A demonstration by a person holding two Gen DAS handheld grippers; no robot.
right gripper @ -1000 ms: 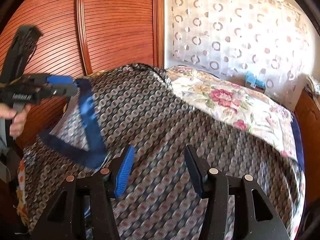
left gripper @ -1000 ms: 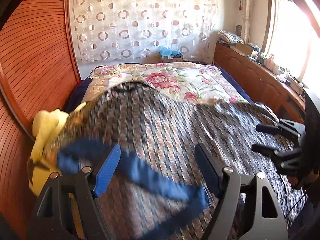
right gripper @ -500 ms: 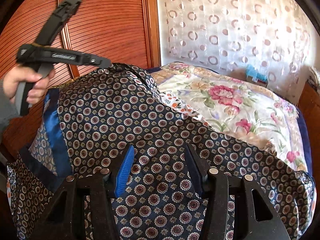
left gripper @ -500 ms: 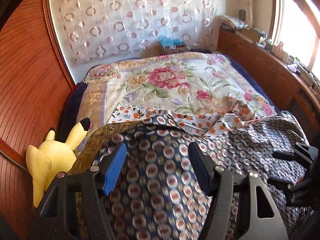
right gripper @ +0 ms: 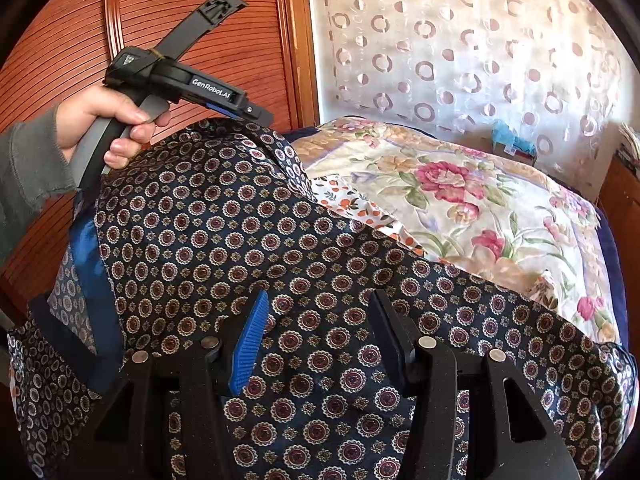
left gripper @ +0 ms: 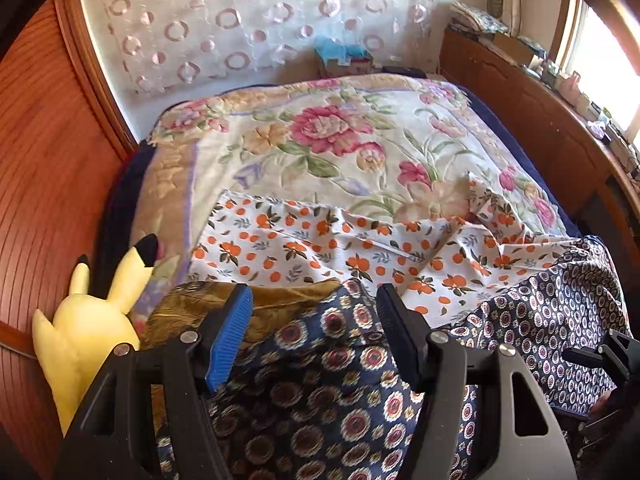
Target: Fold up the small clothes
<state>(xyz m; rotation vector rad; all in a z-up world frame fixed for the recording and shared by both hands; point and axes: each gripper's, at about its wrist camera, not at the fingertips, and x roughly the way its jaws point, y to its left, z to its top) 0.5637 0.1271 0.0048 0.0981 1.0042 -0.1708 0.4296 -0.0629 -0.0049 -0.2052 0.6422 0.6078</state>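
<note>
**Garment lowered, orange print uncovered**

Closing lately, my left gripper (left gripper: 314, 336) straddles the navy patterned garment (right gripper: 248, 240), grip uncertain; right gripper (right gripper: 316, 344) half-wide over it. Beyond: orange-print cloth (left gripper: 320, 248), floral bedspread (left gripper: 340, 140), curtain (left gripper: 240, 20).

Both grippers' jaws (left gripper: 314, 320) (right gripper: 318, 326) apart.

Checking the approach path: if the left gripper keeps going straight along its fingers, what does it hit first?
Most likely the navy patterned garment, which already bunches between the fingers of the left gripper. Just past it lie the orange-print cloth and the floral bedspread. Depth is hard to judge.
</note>
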